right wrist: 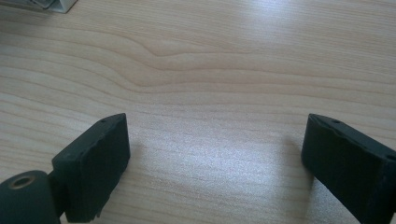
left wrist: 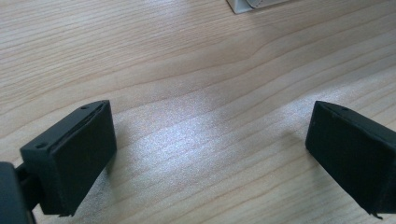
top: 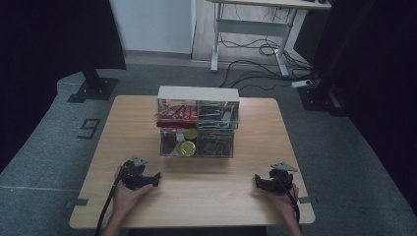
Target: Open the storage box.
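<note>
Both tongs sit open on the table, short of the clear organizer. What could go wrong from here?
1. The clear drawer organizer is stacked in two tiers; a pull could tip or slide it.
2. Its transparent fronts give little to grip, so the left tongs or right tongs might slip.

Tabletop (top: 196, 196): pale wood-grain laminate, smooth, low sheen; a soft glare patch in both gripper views, grain lines clear. Left hand-held gripper (top: 158, 178) and right hand-held gripper (top: 256, 182): matt black plastic bodies, each with a flat grey plate on top that looks like plain sheet. Jaw pads in the gripper views: black, dull, rubbery, edges slightly ragged. Organizer box (top: 197, 123), centre of the high view: clear glossy plastic walls, opaque off-white matt top. Inside it, glossy red wrappers (top: 176, 113) and a yellow-green disc (top: 187, 148) with some shine. Floor (top: 44, 142): grey, matt, carpet-like texture.
</note>
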